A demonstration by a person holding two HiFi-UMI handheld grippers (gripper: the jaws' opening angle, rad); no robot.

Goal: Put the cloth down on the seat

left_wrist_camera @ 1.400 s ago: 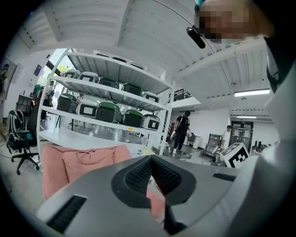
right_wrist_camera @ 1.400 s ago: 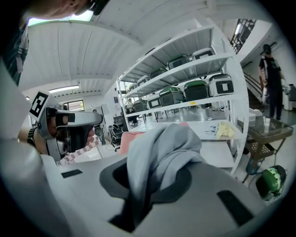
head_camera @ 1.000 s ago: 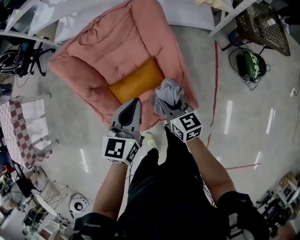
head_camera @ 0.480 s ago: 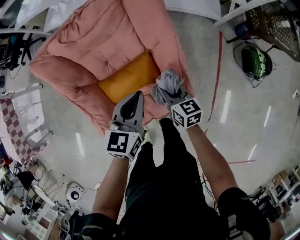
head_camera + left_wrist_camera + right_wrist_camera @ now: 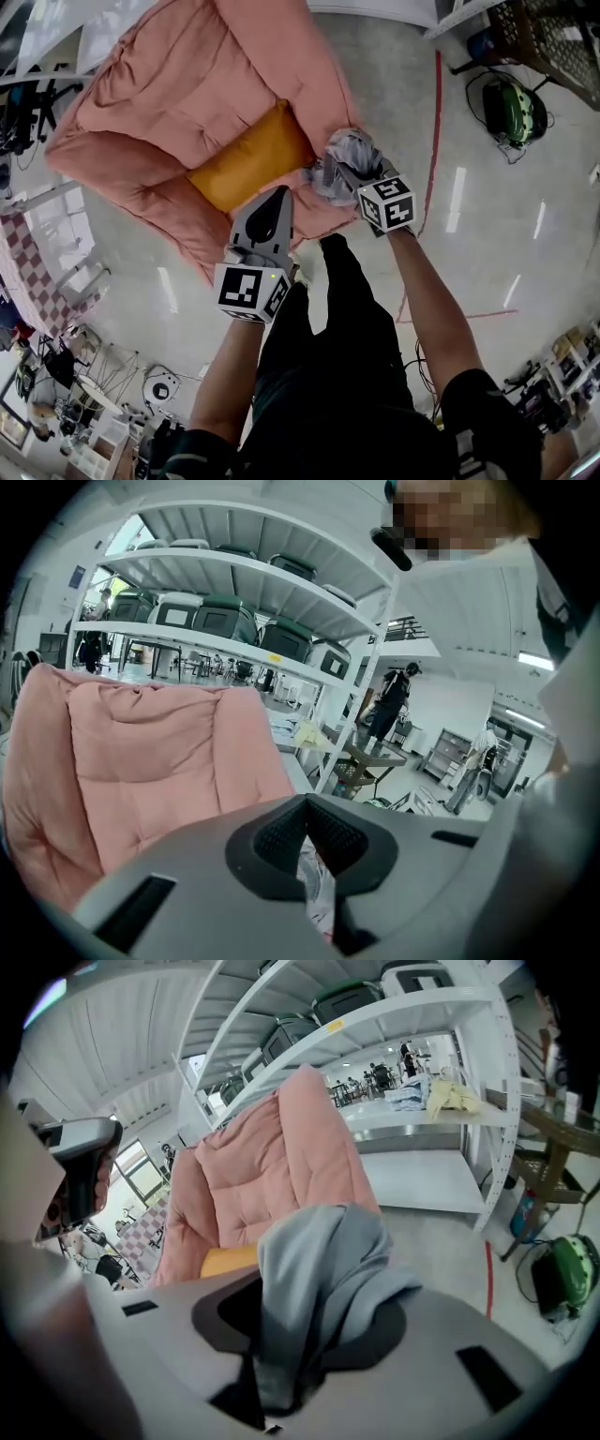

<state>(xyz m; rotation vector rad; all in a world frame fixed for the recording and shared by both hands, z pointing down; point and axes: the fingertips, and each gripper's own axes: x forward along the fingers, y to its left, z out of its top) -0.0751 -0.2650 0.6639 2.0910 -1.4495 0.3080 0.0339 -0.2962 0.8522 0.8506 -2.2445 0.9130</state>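
Observation:
A grey cloth (image 5: pixel 349 155) sits bunched at the tip of my right gripper (image 5: pixel 354 174), over the front right corner of the pink padded chair (image 5: pixel 187 84), just right of its orange seat cushion (image 5: pixel 246 157). In the right gripper view the cloth (image 5: pixel 319 1279) lies draped between the jaws, which are opening; a dark gap shows beside the left pad. My left gripper (image 5: pixel 277 195) is shut and empty, its tip at the chair's front edge below the cushion. In the left gripper view the pink backrest (image 5: pixel 141 761) fills the left side.
A red line (image 5: pixel 433 141) runs across the shiny floor right of the chair. A green device with cables (image 5: pixel 511 108) and a brown basket (image 5: pixel 553 37) lie at top right. White shelving (image 5: pixel 422 1016) stands behind the chair. A checkered item (image 5: pixel 28 281) is at left.
My right gripper has moved with the cloth to the right and further over the chair's front corner, and its jaws have widened. The left gripper has stayed near the chair's front edge.

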